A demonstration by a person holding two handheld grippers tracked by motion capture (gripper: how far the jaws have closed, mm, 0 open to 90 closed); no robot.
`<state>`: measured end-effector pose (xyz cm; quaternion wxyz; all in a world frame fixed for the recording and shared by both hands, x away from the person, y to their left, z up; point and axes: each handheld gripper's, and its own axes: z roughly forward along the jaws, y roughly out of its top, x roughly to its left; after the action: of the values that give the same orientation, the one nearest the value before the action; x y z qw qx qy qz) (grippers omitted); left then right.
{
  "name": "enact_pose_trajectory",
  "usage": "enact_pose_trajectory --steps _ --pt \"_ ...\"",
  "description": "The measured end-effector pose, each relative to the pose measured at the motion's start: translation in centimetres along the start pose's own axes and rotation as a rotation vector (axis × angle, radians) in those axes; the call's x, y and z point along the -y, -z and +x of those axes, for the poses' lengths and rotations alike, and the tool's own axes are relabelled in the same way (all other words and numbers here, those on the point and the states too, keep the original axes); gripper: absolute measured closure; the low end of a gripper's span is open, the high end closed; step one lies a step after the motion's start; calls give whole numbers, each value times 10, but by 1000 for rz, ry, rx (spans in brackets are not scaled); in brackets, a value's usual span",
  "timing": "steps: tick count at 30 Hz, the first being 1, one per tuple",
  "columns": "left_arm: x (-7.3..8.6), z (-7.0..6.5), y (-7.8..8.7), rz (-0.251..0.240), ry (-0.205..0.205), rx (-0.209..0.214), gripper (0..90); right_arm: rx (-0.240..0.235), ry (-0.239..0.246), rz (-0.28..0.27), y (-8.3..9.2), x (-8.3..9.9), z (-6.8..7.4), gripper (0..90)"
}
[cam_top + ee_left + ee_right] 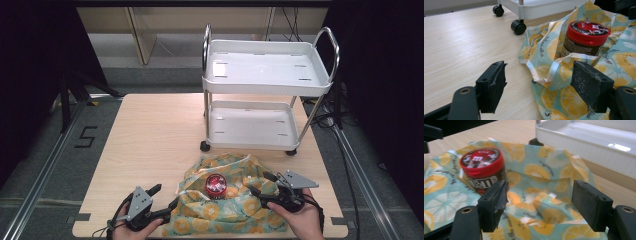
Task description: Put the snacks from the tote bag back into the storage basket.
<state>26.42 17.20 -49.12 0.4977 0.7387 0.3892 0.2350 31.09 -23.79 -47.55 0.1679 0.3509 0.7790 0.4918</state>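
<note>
A teal cloth bag (235, 207) printed with yellow citrus slices lies crumpled at the near middle of the wooden table (150, 140). A dark jar with a red lid (216, 185) stands upright in its folds. My left gripper (164, 196) is open at the bag's left edge, its jaws on either side of the bag's pale strap (551, 72), with the jar (585, 37) beyond. My right gripper (262, 184) is open over the bag's right side. In its own view the right gripper (540, 202) hovers above the cloth (541, 177), with the jar (482, 168) to the left.
A white two-shelf cart (267, 75) with chrome handles stands on the table's far right, its black wheels (518, 26) just behind the bag. Bare wood spreads over the table's left half. The near table edge is close under both hands.
</note>
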Motion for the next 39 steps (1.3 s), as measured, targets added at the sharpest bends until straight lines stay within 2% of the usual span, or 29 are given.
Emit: enact_pose_trajectory --steps 2,4,5,6,7,8,9,10,11,12,13,14,16,18,19,22,23,25,26,28,29,30,33,34,39 --pt "1 0 -1 -3 6 0 270 -5 -11 0 0 -1 4 277" --pt "0 0 0 9 6 -12 270 -19 29 -20 -2 -3 4 273" --pt "1 0 0 5 4 -8 270 -17 -6 3 -1 -4 8 271" --pt "1 0 0 5 4 -8 270 -17 -6 3 -1 -4 8 271" --pt "1 -2 -1 1 35 -6 270 -18 24 -15 -4 -7 9 269" --pt "1 -1 0 8 6 -6 270 -33 25 -11 -6 -8 10 268" --pt "1 -1 0 8 6 -6 270 -39 1 0 -6 -9 13 267" --pt "1 -2 -1 11 -2 -5 270 -45 3 8 -7 -11 15 266" --pt "1 -2 -2 -4 5 8 271 -49 34 -6 -10 -13 15 266" --pt "1 -2 -2 6 -2 5 271 -67 30 -14 -12 -14 17 267" --pt "1 -3 -2 12 5 5 271 -60 24 -14 -13 -16 20 266" --pt "2 -4 -3 7 13 11 271 -72 50 -18 -15 -18 20 266" --pt "1 -4 -3 13 -11 11 271 -79 59 -12 -19 -20 24 266" --pt "2 -6 -4 1 0 16 271 -95 76 -10 -23 -23 29 266" --pt "1 -6 -3 16 -9 8 271 -112 78 -18 -26 -23 30 266" --pt "1 -6 -3 12 -19 13 271 -115 76 -8 -28 -25 33 266" --pt "1 -6 -4 3 -17 22 271 -129 95 -3 -32 -26 33 266" --pt "1 -6 -4 13 -17 20 271 -130 91 0 -35 -27 35 266" --pt "2 -7 -4 11 2 17 271 -135 76 7 -36 -27 36 266" --pt "1 -7 -5 11 -1 15 271 -151 94 5 -41 -28 36 266" --pt "1 -7 -4 15 1 13 271 -160 82 15 -42 -28 37 266" --pt "1 -7 -4 15 3 12 271 -142 94 18 -43 -29 37 266" --pt "1 -7 -4 15 2 11 271 -158 79 30 -49 -30 41 266" --pt "1 -7 -4 13 -2 10 271 -167 103 31 -51 -30 40 266" --pt "1 -7 -4 16 -18 10 271 -188 111 54 -60 -31 42 266"
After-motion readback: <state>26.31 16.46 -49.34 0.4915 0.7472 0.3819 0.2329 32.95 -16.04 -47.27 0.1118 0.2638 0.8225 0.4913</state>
